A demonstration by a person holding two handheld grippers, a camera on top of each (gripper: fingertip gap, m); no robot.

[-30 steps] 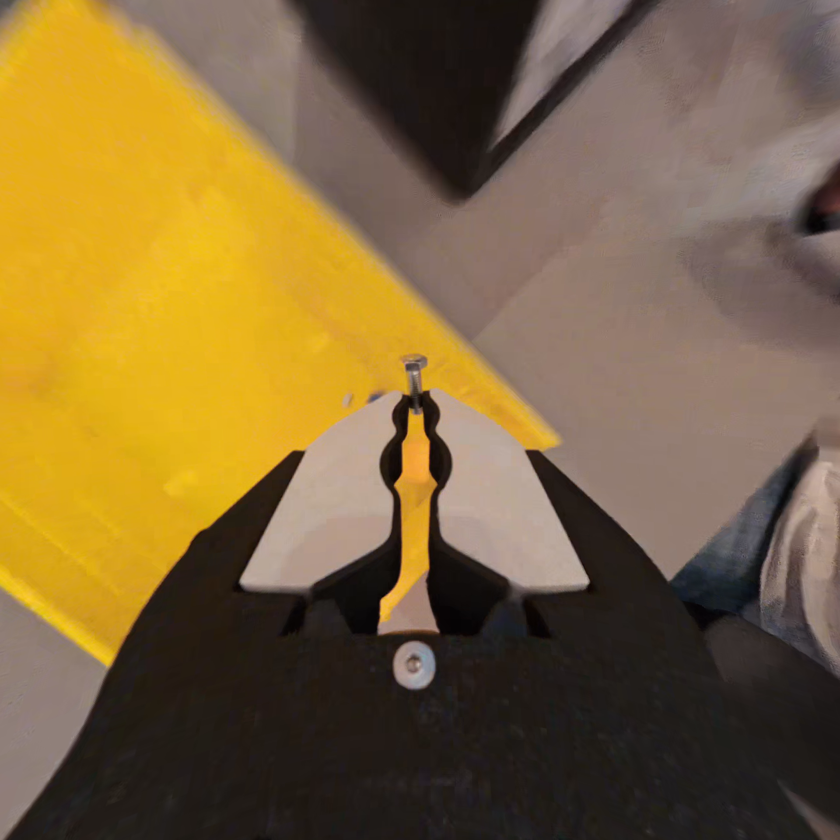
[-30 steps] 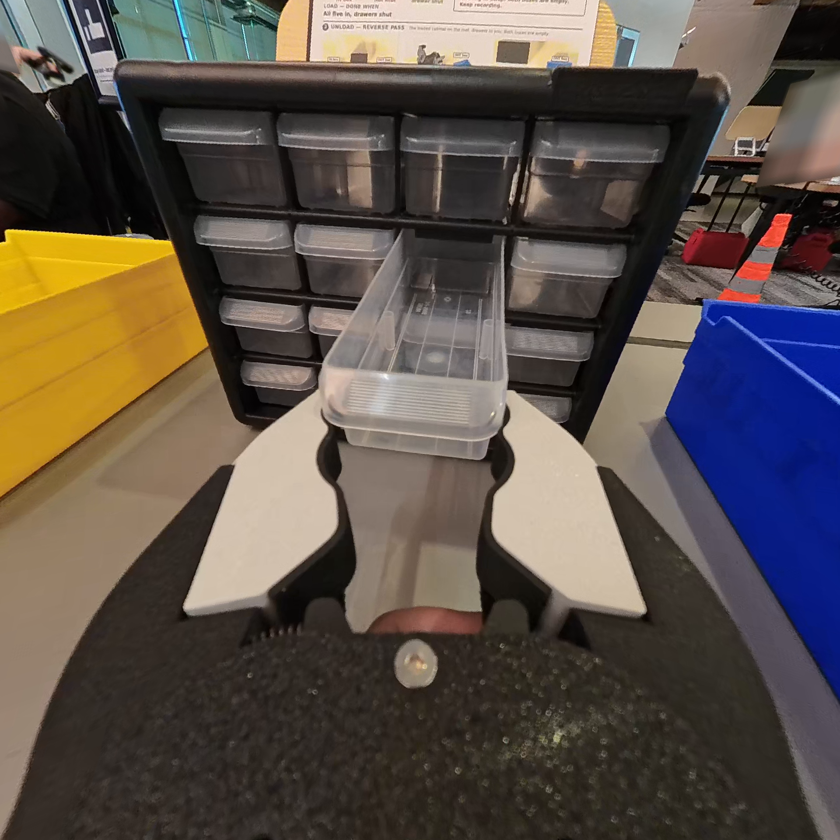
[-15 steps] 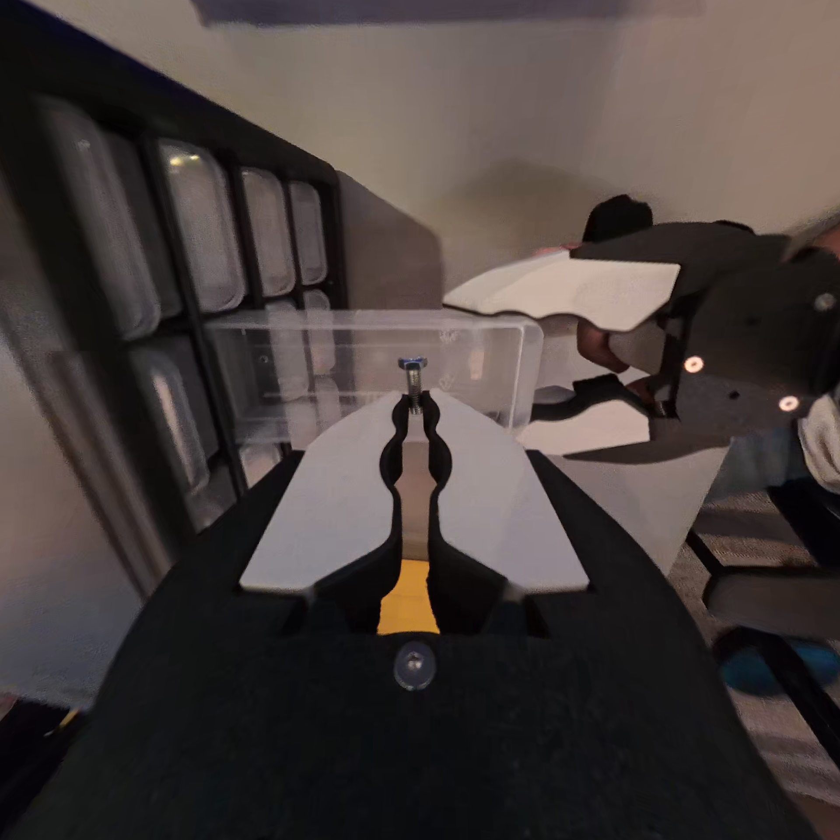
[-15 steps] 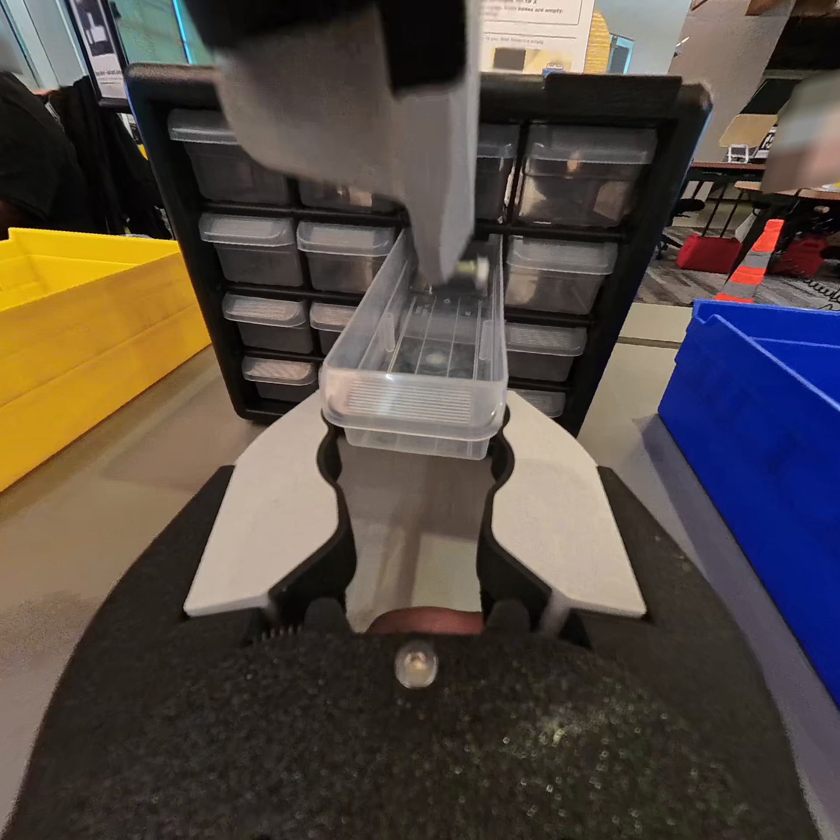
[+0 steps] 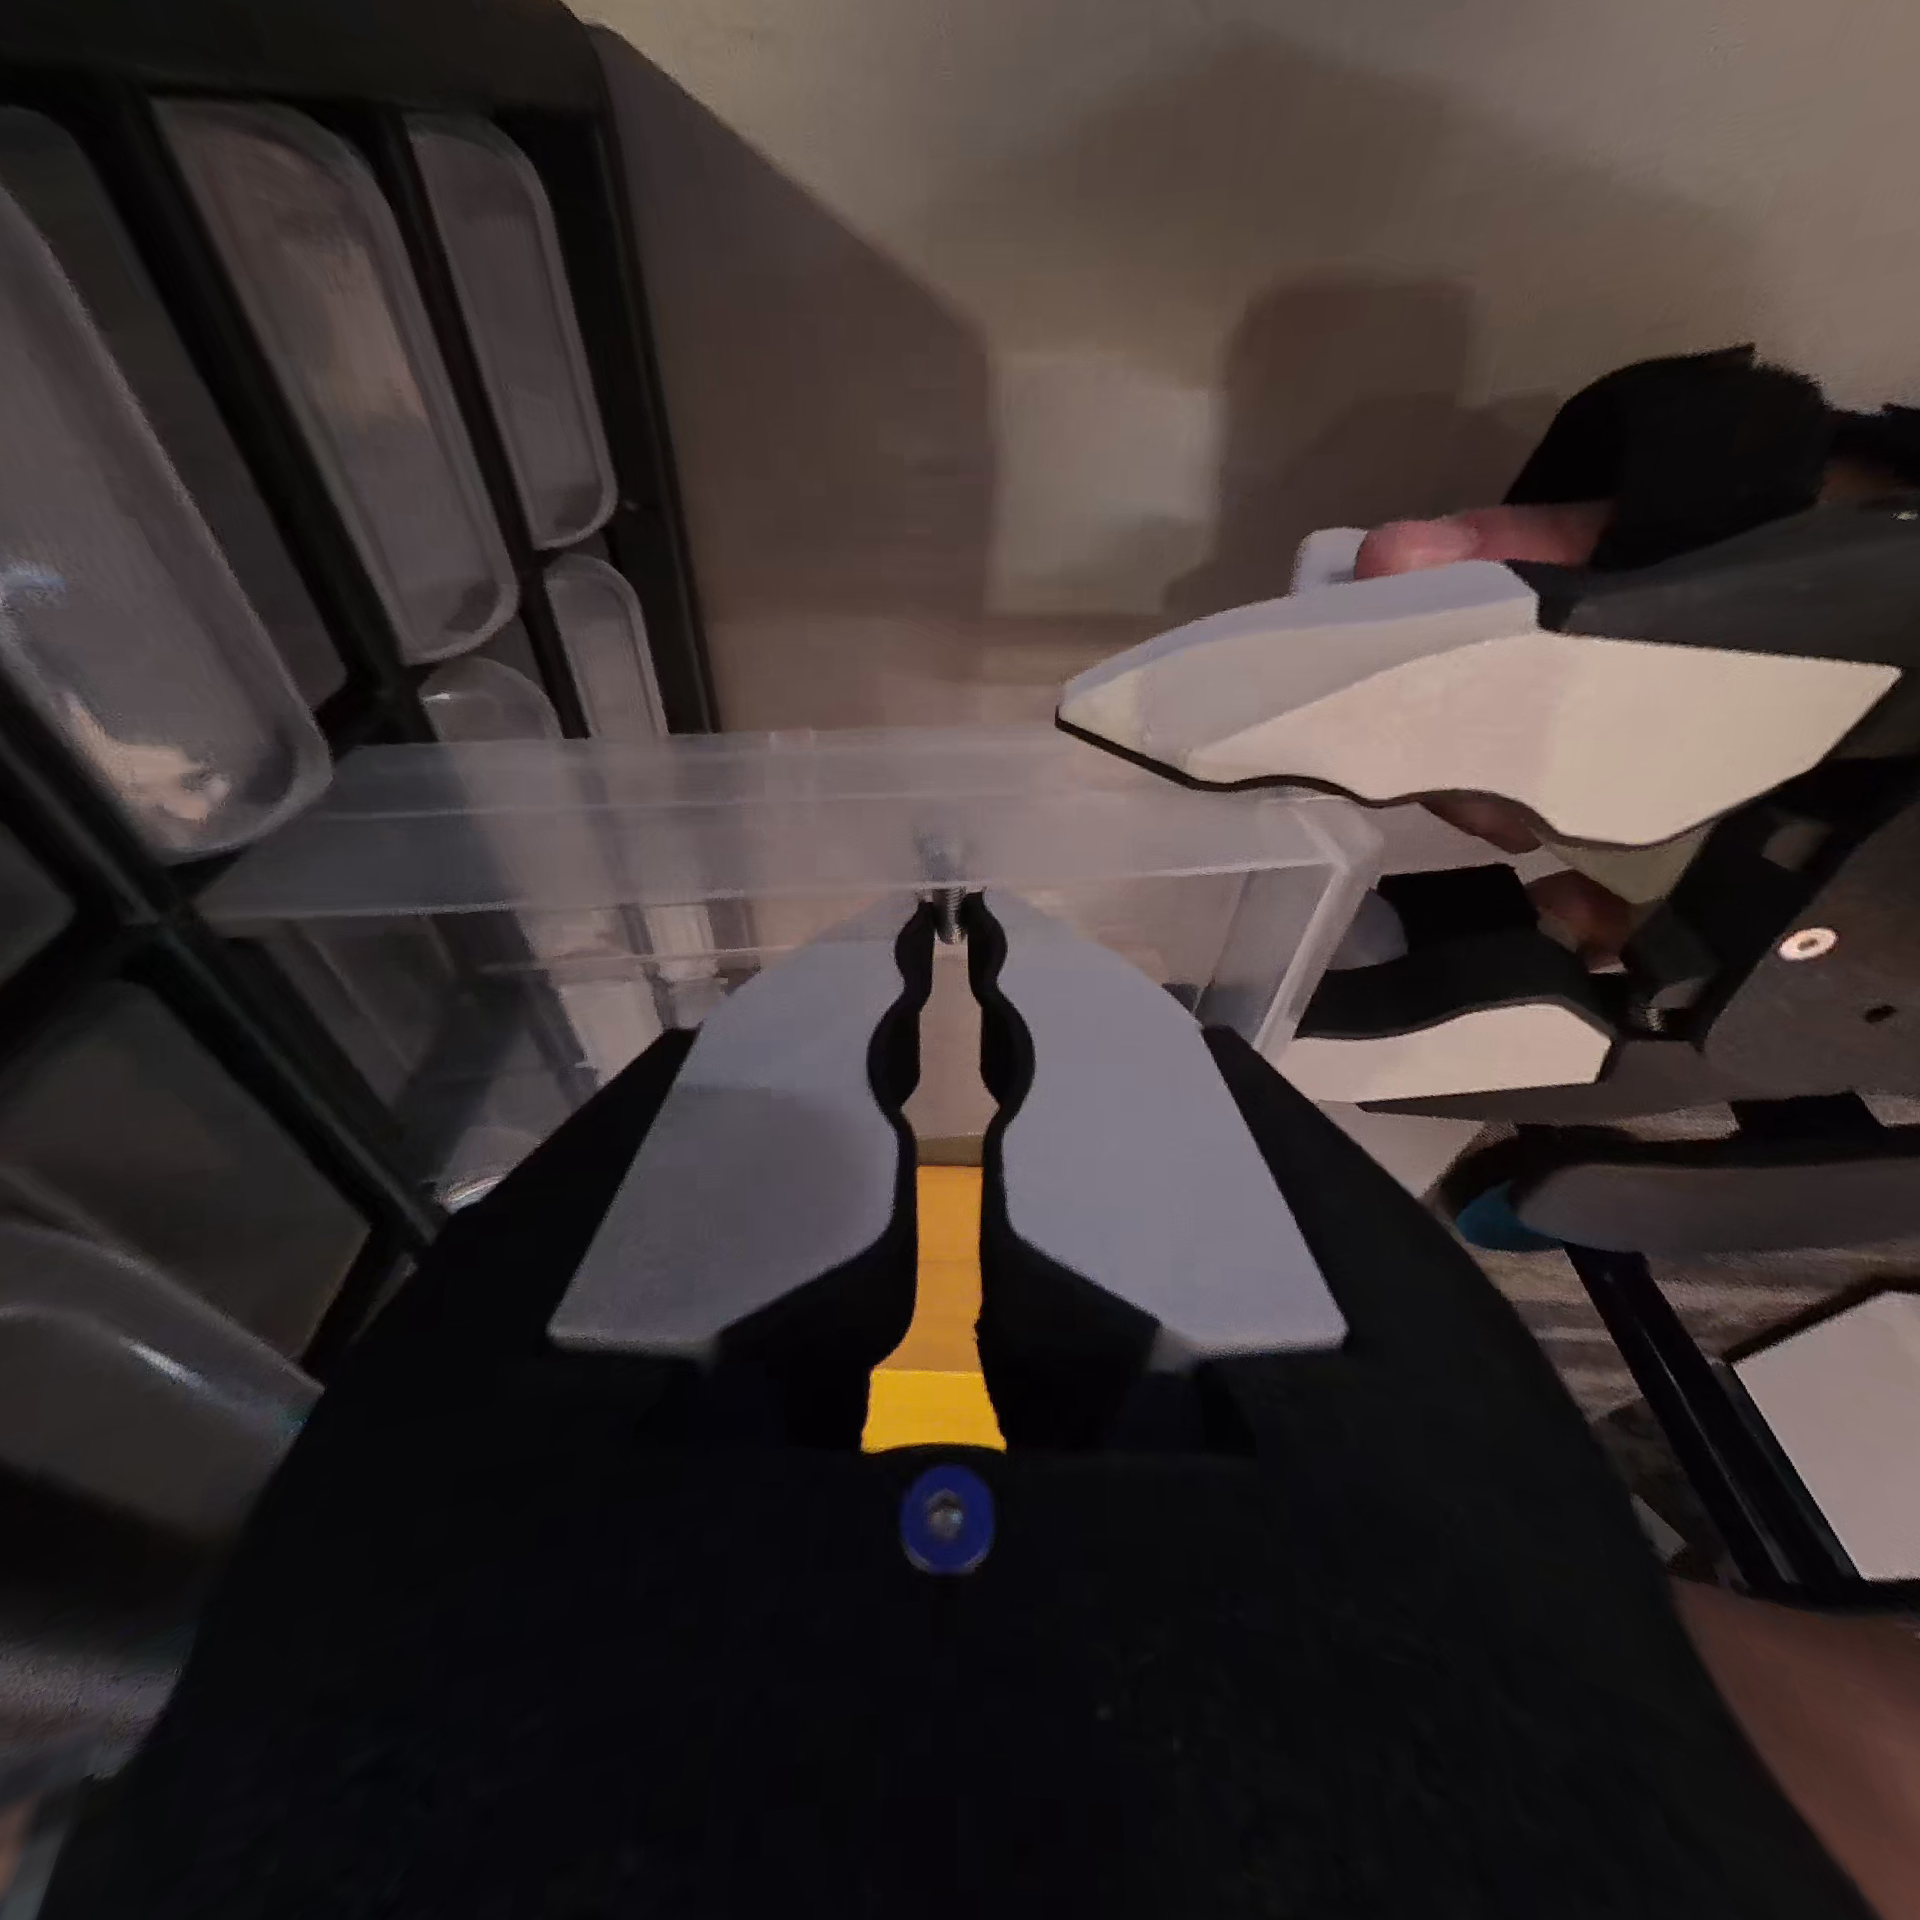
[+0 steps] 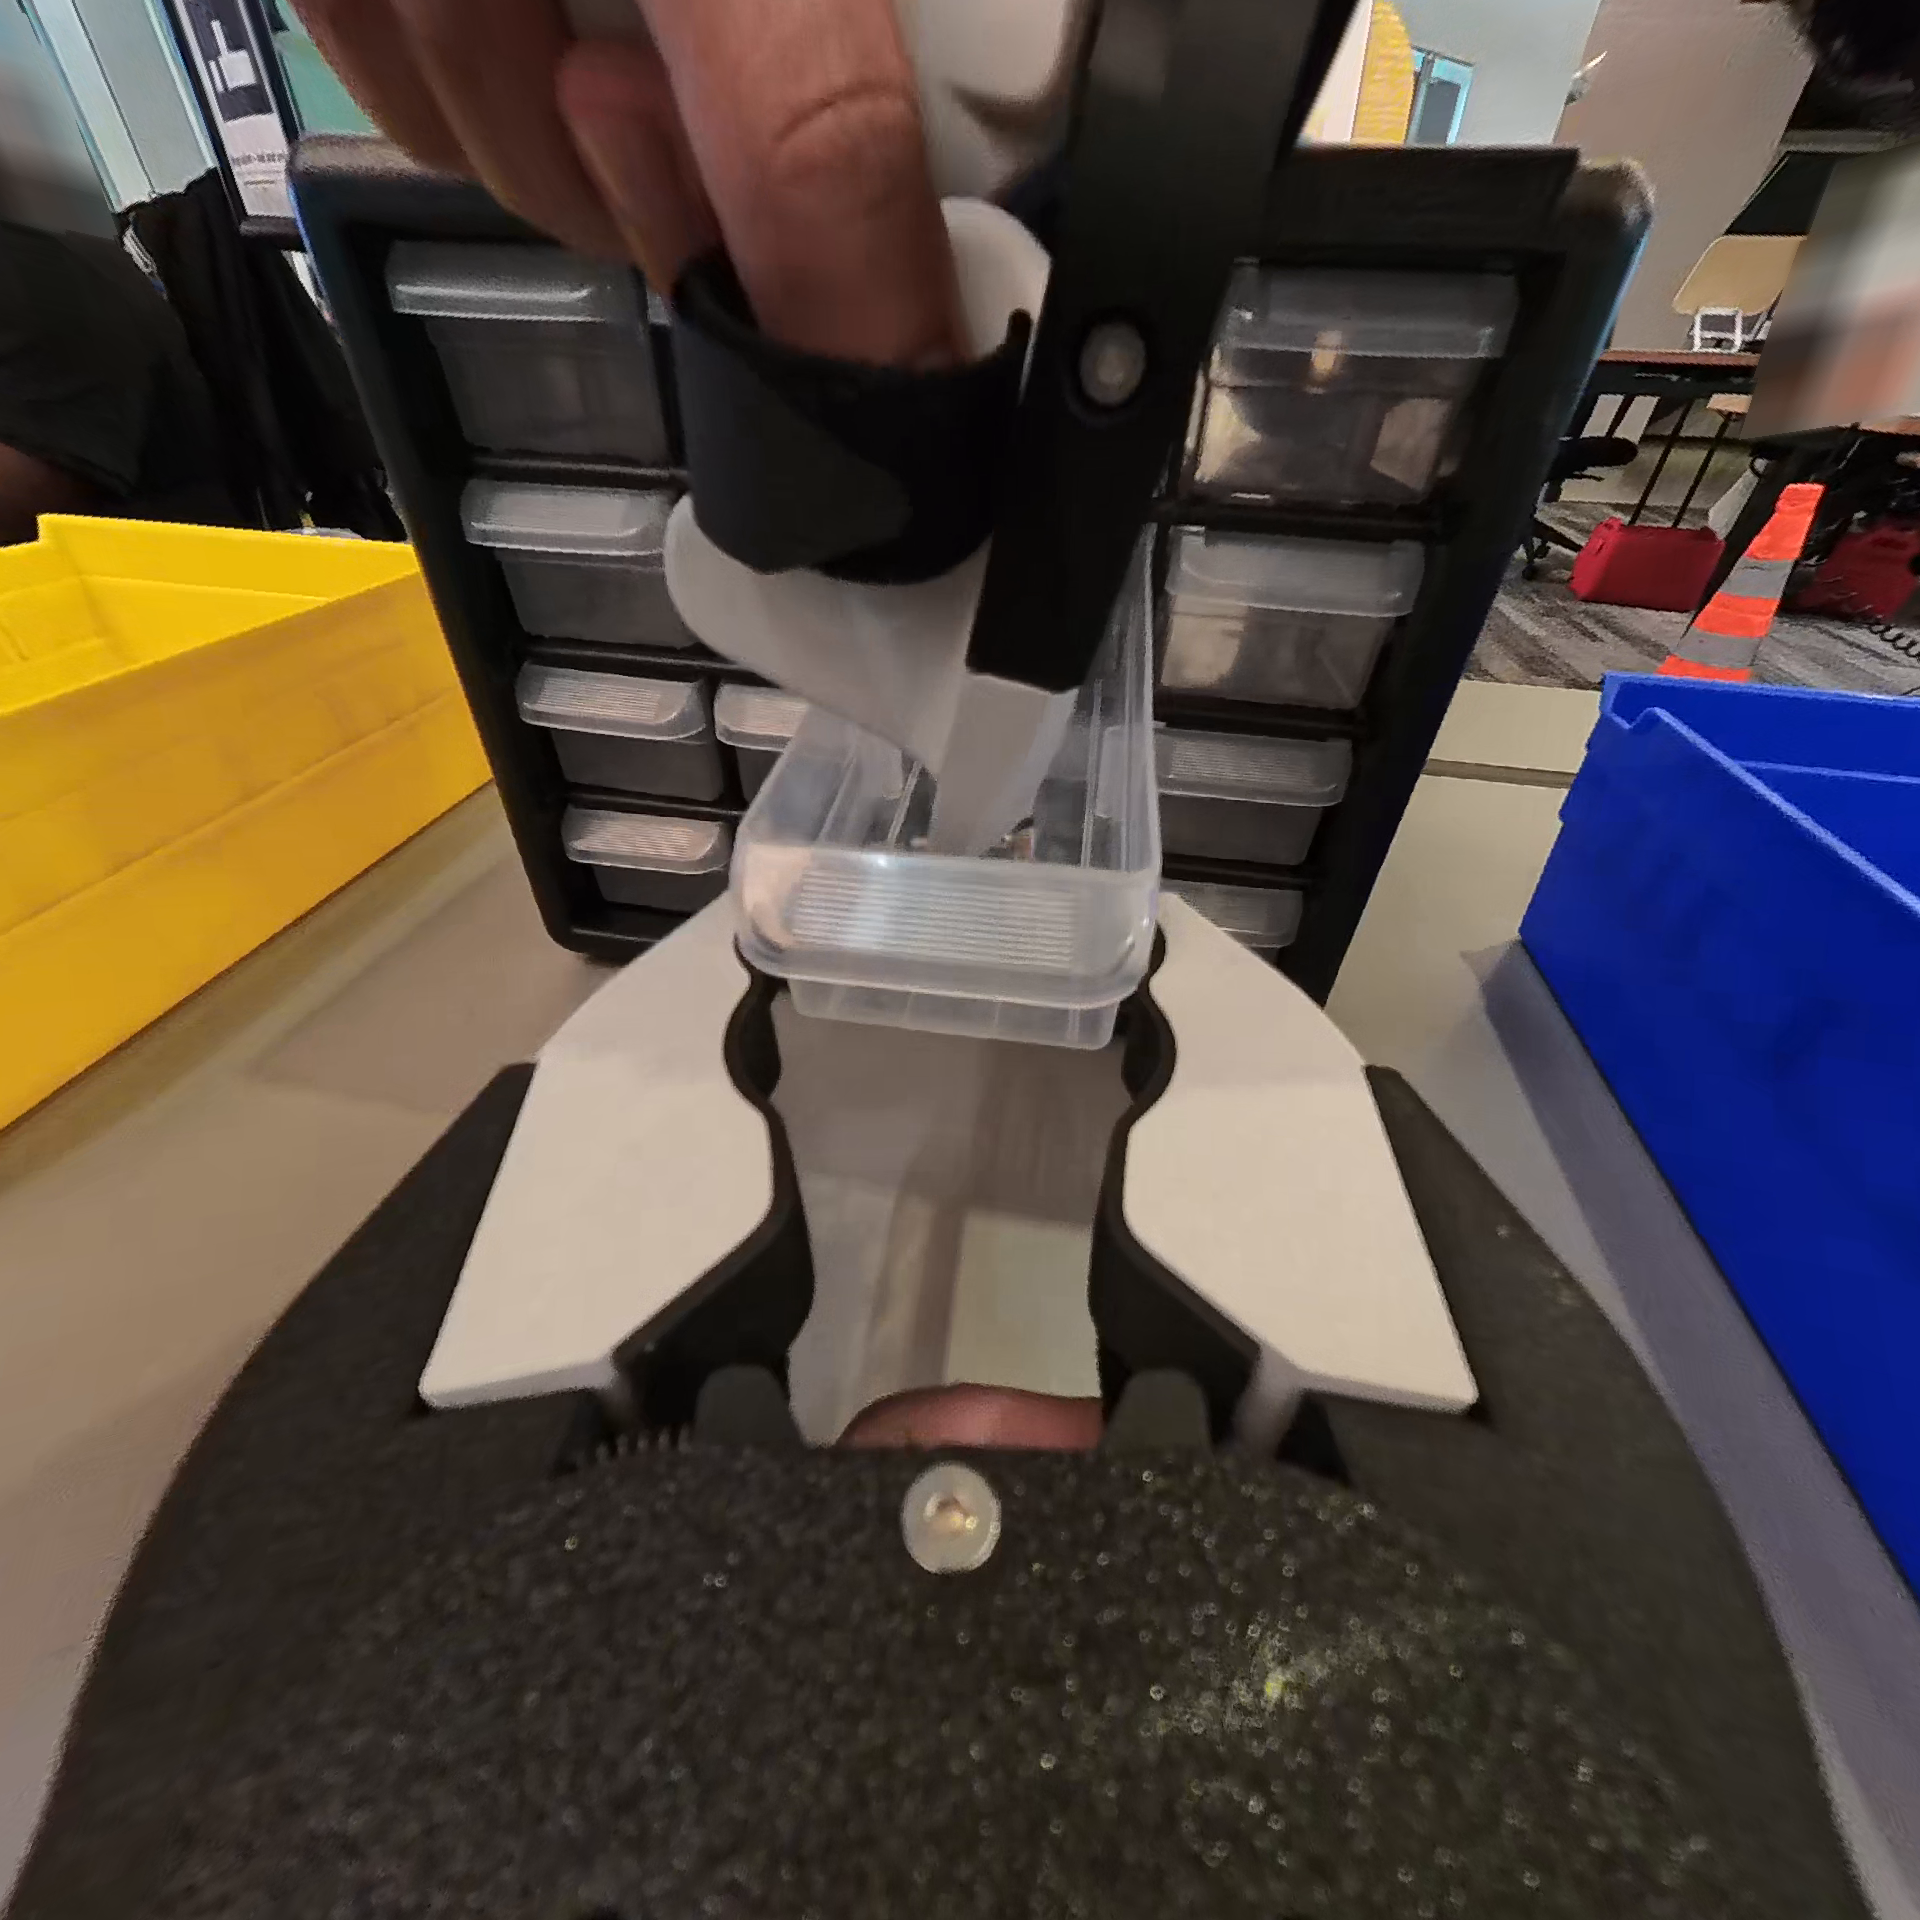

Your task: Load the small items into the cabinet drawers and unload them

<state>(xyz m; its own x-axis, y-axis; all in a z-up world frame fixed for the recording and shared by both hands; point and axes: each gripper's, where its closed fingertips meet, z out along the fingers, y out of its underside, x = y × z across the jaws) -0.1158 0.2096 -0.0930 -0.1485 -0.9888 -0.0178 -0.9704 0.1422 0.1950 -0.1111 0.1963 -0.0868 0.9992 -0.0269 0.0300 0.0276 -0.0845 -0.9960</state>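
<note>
The small bolt (image 5: 943, 871) sits pinched at the very tips of my left claw (image 5: 945, 920), head forward, right at the near wall of the pulled-out clear drawer (image 6: 940, 914); in the right wrist view the left claw (image 6: 966, 800) dips down into that drawer's open top. I judge the step in hand is dropping the bolt inside. To do it well I want the tips low over the drawer floor, clear of both long walls, then spread the fingers just enough to let the bolt fall without bouncing out, and lift straight up. My left claw is nearly closed, its fingers gripping only the bolt's shank. My right claw (image 6: 948, 1023) is spread about as wide as the drawer front and brackets its end; the fingertips sit beside the front corners, and I cannot tell whether they actually press on it. The drawer juts from the black cabinet (image 6: 1455, 436), whose other drawers are pushed in. On the worktop (image 6: 260, 1091) a yellow bin (image 6: 208, 727) stands to the left and a blue bin (image 6: 1745, 935) to the right.
</note>
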